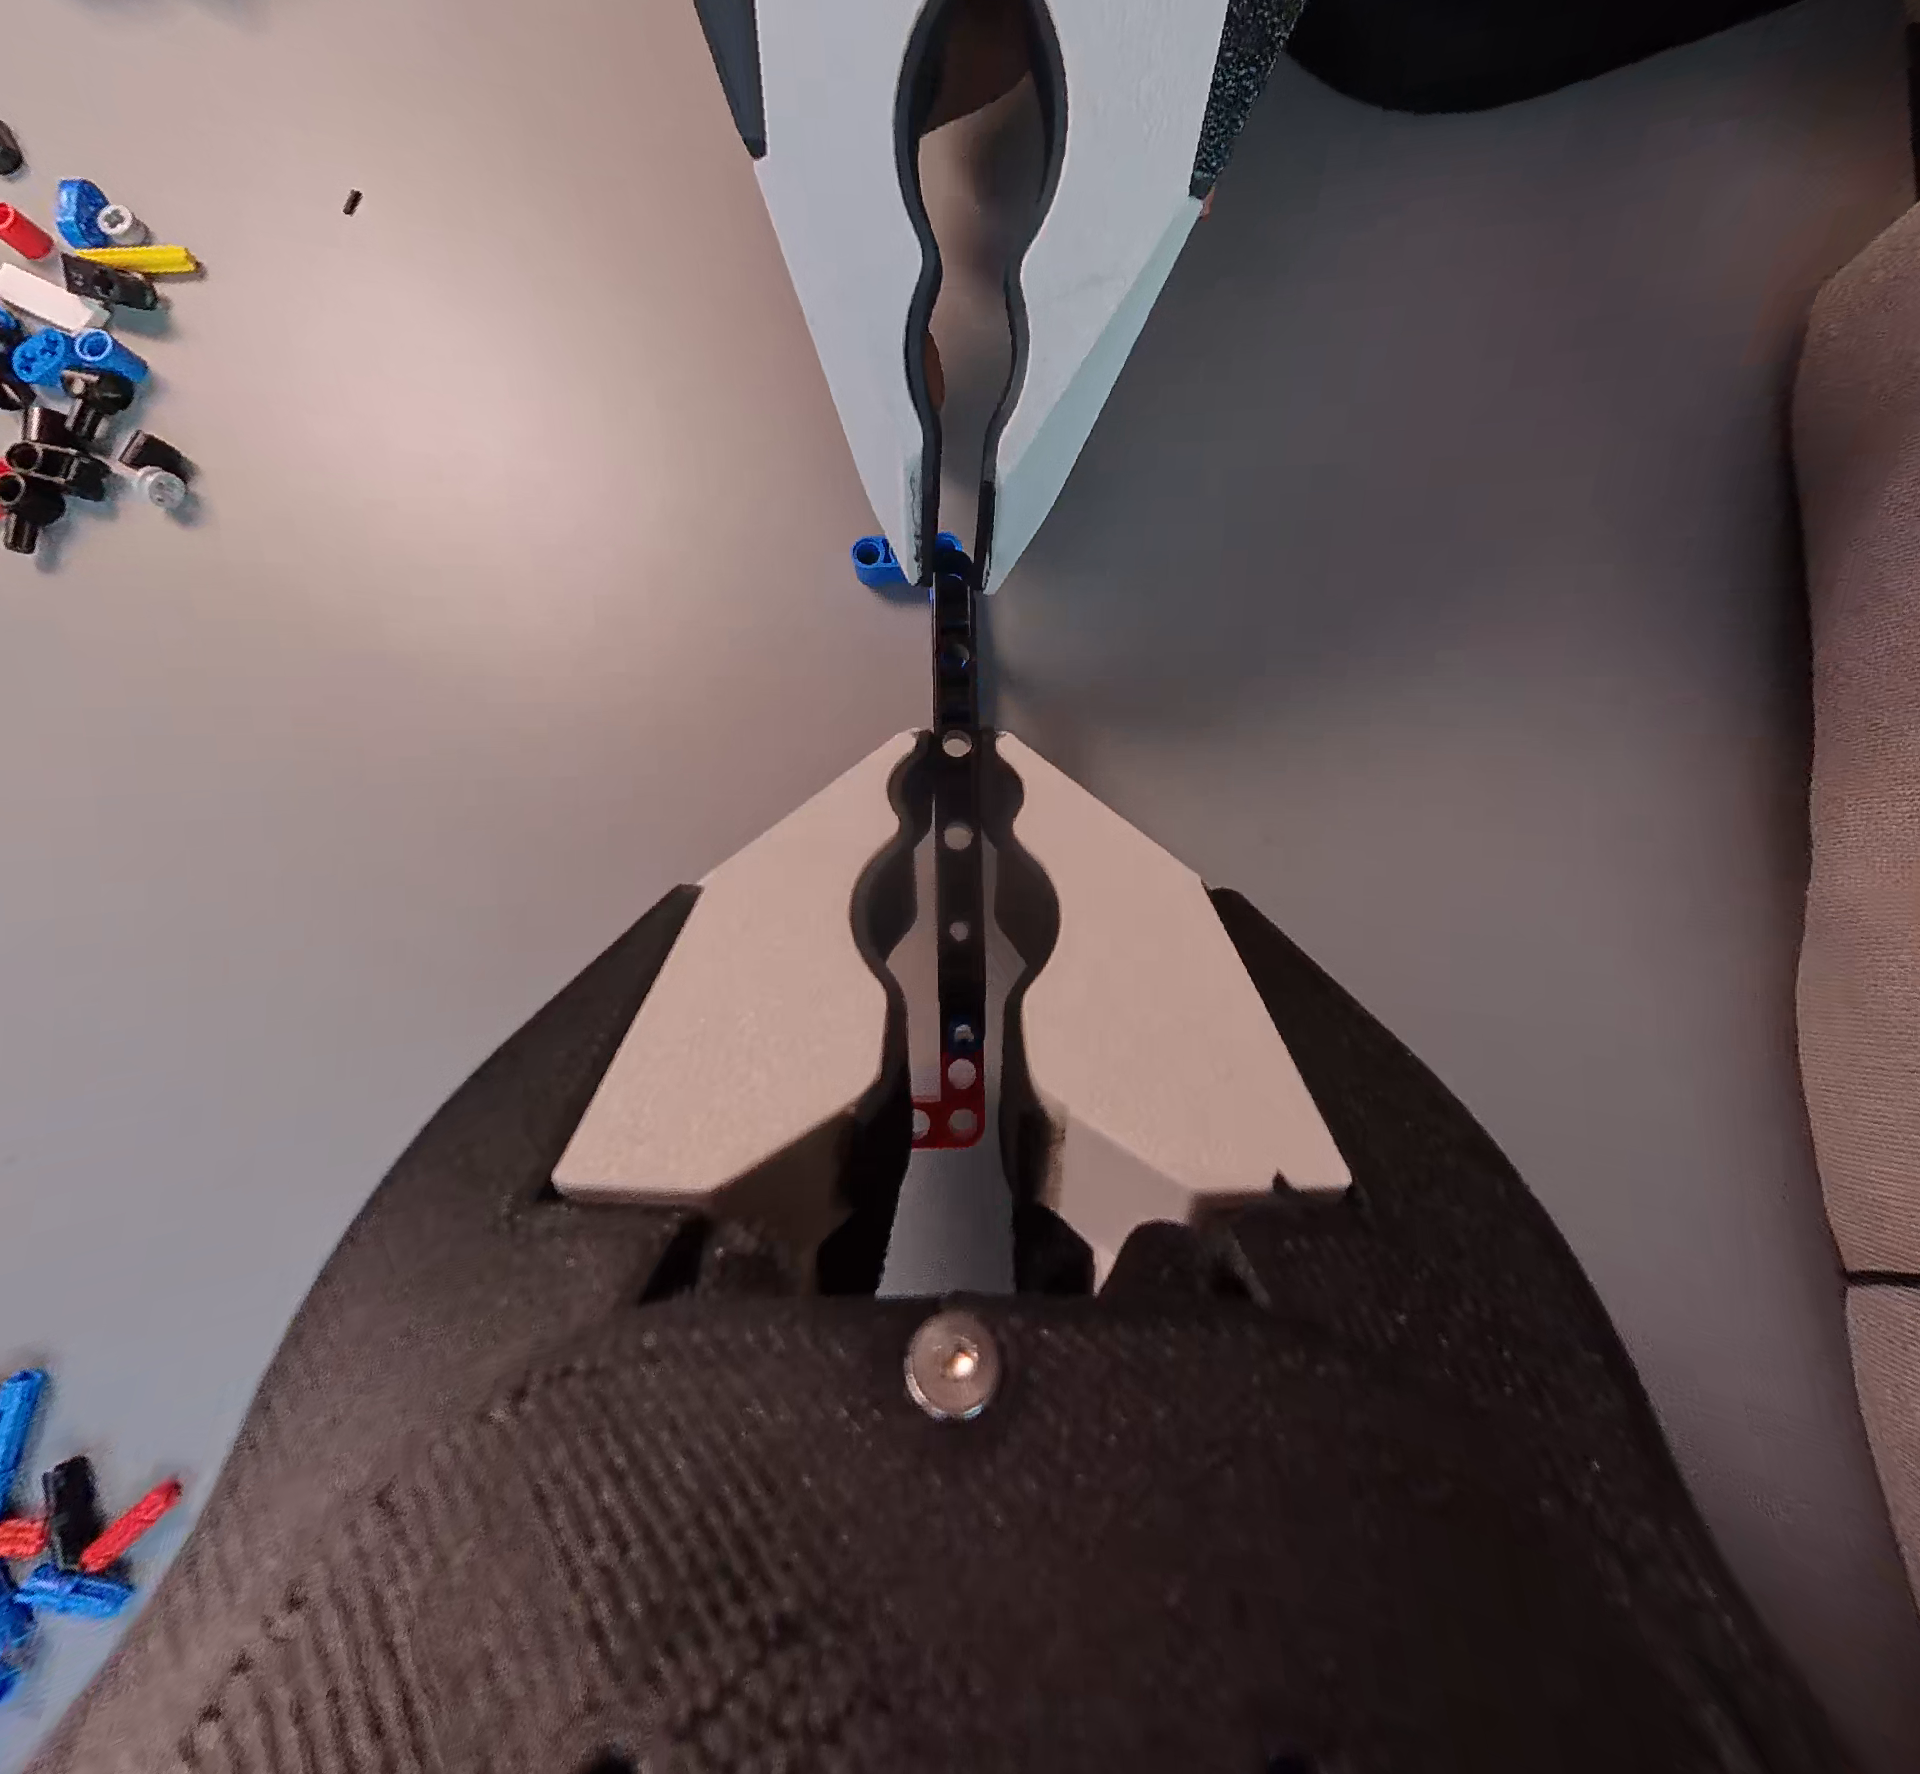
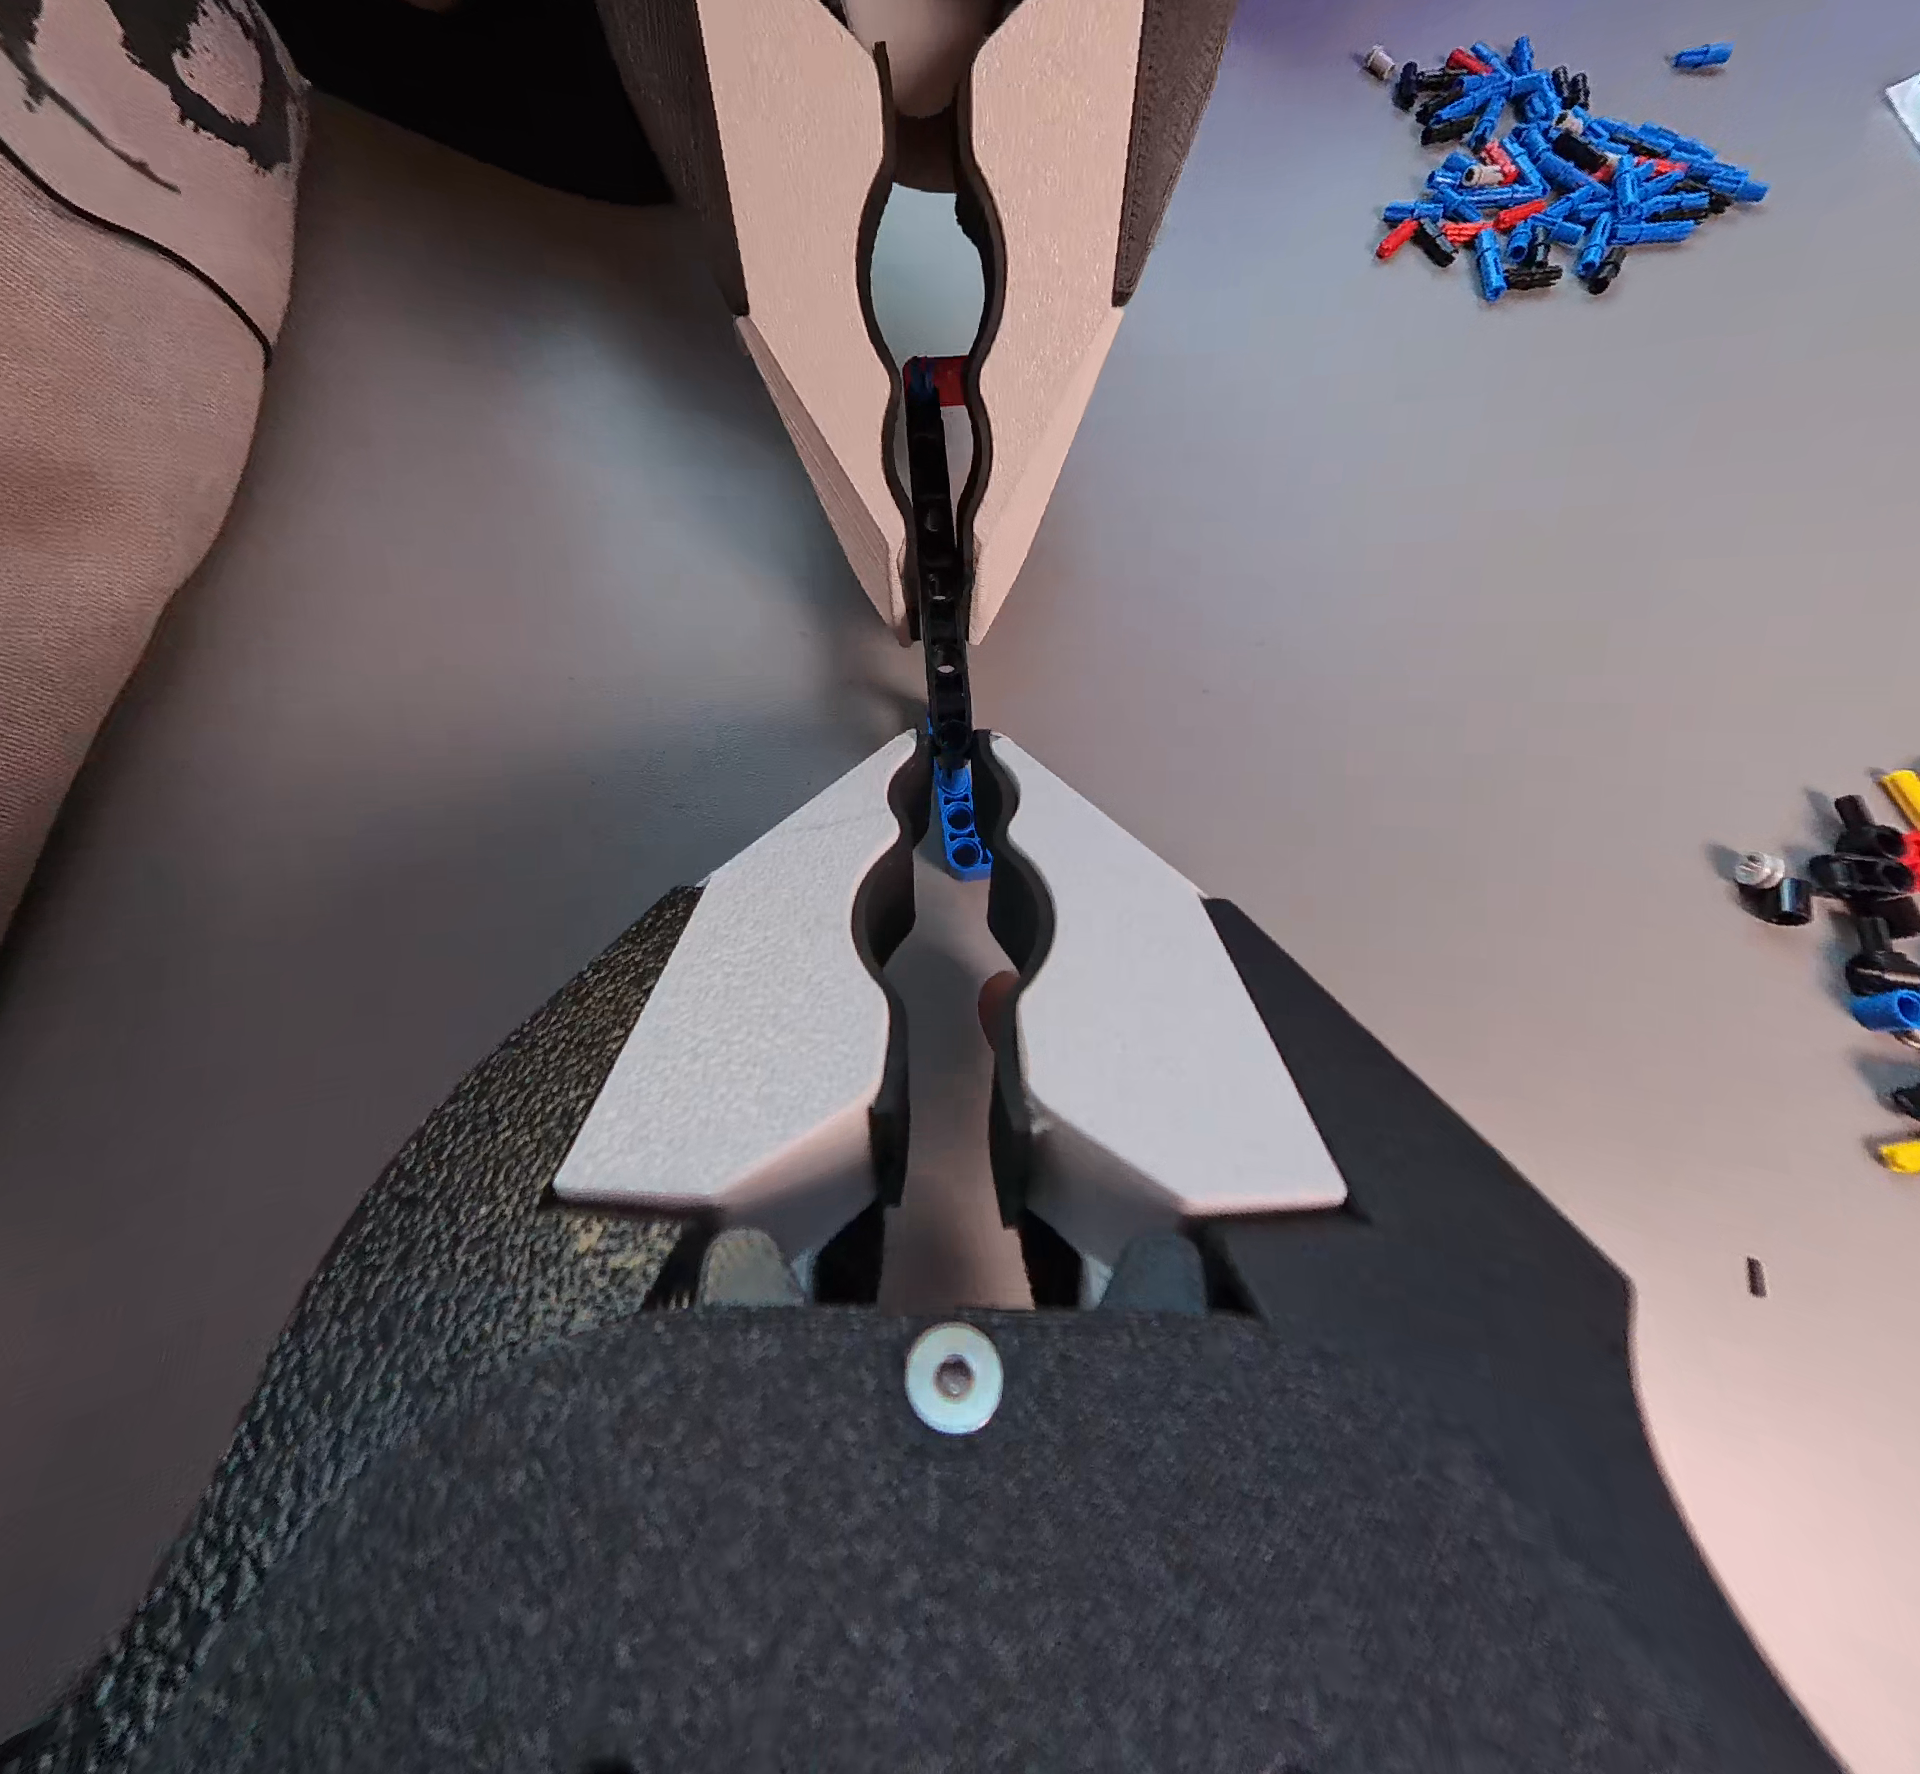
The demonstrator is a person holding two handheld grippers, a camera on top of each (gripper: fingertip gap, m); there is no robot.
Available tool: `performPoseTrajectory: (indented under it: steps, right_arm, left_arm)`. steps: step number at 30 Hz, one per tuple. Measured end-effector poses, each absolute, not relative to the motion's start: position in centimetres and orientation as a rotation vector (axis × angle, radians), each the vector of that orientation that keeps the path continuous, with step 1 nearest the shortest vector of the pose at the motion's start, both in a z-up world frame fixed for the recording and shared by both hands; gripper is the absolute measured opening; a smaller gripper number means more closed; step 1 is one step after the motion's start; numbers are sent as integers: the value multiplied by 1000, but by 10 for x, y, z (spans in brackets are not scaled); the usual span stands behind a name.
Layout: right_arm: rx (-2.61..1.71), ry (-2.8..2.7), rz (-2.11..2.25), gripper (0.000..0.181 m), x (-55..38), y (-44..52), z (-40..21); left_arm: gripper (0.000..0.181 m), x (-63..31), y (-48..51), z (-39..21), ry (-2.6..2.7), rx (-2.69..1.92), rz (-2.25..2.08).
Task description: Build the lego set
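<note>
A long black beam (image 1: 956, 851) with holes is held level above the grey table (image 1: 468, 789) between my two grippers. My left gripper (image 1: 956, 737) is shut on its near half, where a red L-shaped piece (image 1: 951, 1111) sits between the jaws. My right gripper (image 1: 951, 571) comes from the far side and is shut on the beam's other end, beside a blue piece (image 1: 878, 563). In the right wrist view my right gripper (image 2: 951, 737) clamps the black beam (image 2: 940, 602) and blue piece (image 2: 961, 825). The left gripper (image 2: 935, 628) faces it, with the red piece (image 2: 940, 370) behind.
Loose piles of parts lie at the table's left (image 1: 73, 353) and lower left (image 1: 62, 1537). A heap of blue, black and red pins (image 2: 1558, 166) and a cluster of black parts (image 2: 1870, 883) lie to the right. A person's patterned clothing (image 2: 104, 374) is close at the left. Only a small space, under 4 cm, lies between the two pairs of fingers.
</note>
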State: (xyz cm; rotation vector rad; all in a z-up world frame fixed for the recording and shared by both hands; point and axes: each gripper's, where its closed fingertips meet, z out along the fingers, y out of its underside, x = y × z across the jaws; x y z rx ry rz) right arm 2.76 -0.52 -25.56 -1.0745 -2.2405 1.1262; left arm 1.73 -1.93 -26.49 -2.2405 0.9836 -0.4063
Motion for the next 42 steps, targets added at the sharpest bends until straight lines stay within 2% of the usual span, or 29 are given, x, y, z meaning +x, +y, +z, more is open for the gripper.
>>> performPoseTrajectory:
  steps: [29, 42]
  right_arm:
    - [-941, -2309, 1231, 6, 23, -12, -256]
    - [-913, -2241, 1044, 6, 25, -15, -266]
  left_arm:
    - [6, 14, -26, -266, 827, -2258, -387]
    - [7, 15, -30, -277, 949, -2257, -349]
